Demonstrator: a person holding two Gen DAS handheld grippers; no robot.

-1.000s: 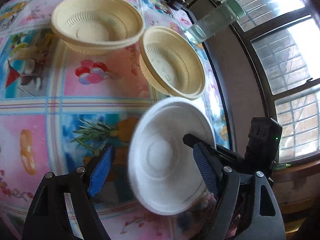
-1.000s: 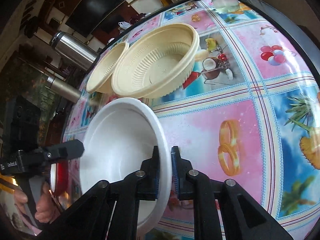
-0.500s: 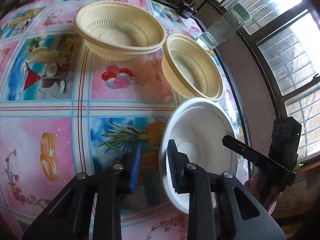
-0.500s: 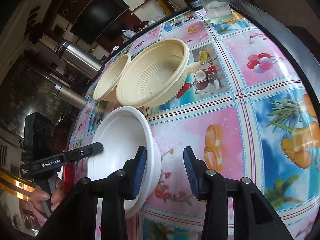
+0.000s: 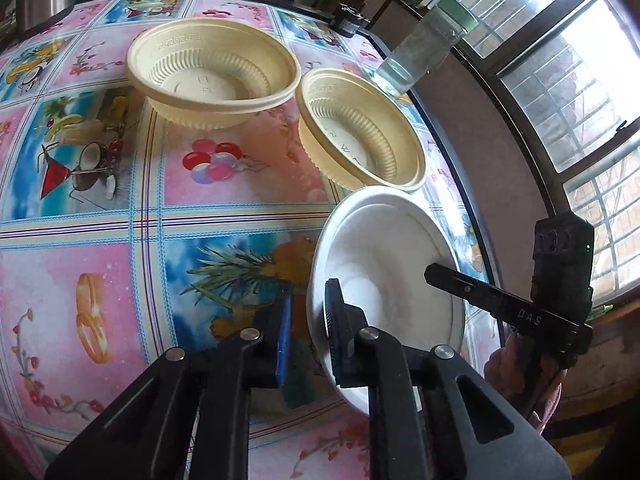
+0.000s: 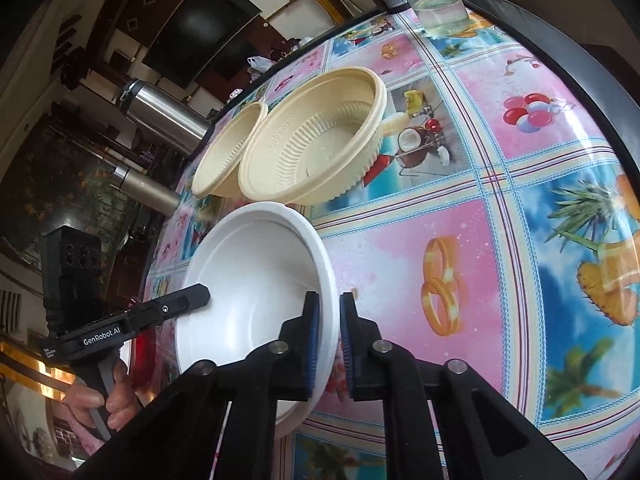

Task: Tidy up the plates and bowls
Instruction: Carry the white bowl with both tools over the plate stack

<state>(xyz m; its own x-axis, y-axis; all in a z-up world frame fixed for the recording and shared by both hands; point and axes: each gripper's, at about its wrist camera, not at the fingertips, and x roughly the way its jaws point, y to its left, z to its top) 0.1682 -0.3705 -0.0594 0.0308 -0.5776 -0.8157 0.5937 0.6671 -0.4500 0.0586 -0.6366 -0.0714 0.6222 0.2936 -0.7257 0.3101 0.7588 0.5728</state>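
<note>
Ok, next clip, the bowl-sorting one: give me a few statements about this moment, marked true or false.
1. Each gripper has one finger inside the white bowl. True: the left gripper and the right gripper both straddle its rim.
2. The two cream bowls are nested one inside the other. False: the larger cream bowl and the smaller cream bowl sit side by side on the table.
3. The white bowl holds food. False: it is empty.
4. A clear container with liquid in it stands near the table's far edge. True.
5. The white bowl is stacked in a cream bowl. False: it is apart from both.
</note>
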